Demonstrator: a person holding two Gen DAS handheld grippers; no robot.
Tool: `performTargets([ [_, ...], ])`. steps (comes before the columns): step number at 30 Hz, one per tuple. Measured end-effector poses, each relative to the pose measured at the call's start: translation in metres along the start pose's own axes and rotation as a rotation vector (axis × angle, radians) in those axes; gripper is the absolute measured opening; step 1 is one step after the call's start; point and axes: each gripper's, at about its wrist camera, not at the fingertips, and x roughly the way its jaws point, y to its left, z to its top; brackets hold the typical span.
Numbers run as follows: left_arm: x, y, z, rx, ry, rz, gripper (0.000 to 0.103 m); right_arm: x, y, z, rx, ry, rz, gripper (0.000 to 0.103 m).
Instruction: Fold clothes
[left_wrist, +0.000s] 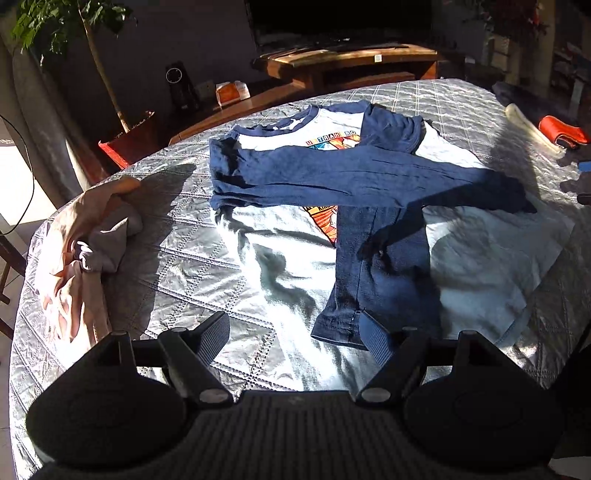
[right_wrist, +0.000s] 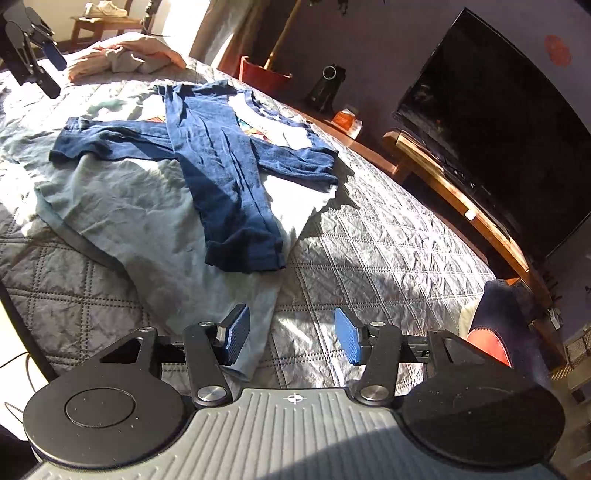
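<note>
A pale long-sleeved shirt (left_wrist: 280, 266) with navy sleeves lies flat on the quilted cover (left_wrist: 177, 266). Both sleeves are folded in over its front and cross each other, one (left_wrist: 354, 177) running sideways and the other (left_wrist: 373, 269) reaching toward me. They hide most of the chest print. My left gripper (left_wrist: 293, 338) hangs open over the shirt's near edge, its right finger (left_wrist: 375, 341) beside the sleeve cuff. From the right wrist, the same shirt (right_wrist: 129, 206) spreads to the left. My right gripper (right_wrist: 291, 338) is open above the hem corner, holding nothing. The left gripper (right_wrist: 37, 55) shows at top left.
A crumpled heap of peach and grey clothes (left_wrist: 85, 240) (right_wrist: 125, 55) sits beyond the shirt's far side. A red item (left_wrist: 561, 133) and a dark blue and red cloth (right_wrist: 495, 332) lie at the cover's right edge. Behind are a wooden bench (right_wrist: 461, 199), television (right_wrist: 498, 122) and potted plant (left_wrist: 129, 140).
</note>
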Motion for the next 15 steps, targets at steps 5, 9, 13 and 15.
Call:
performTargets([
  [5, -0.002, 0.003, 0.001, -0.001, -0.009, -0.007, 0.074, 0.000, 0.084, 0.048, -0.276, -0.114, 0.236, 0.051],
  [9, -0.002, 0.001, -0.001, 0.027, -0.006, -0.001, 0.074, 0.013, 0.146, 0.092, -0.374, -0.182, 0.413, 0.051],
  [13, 0.000, 0.008, -0.003, 0.016, 0.005, 0.014, 0.074, 0.038, 0.190, 0.115, -0.404, -0.172, 0.533, 0.051],
  [15, 0.000, 0.013, -0.004, 0.006, 0.007, 0.014, 0.074, 0.047, 0.203, 0.118, -0.411, -0.163, 0.548, 0.049],
])
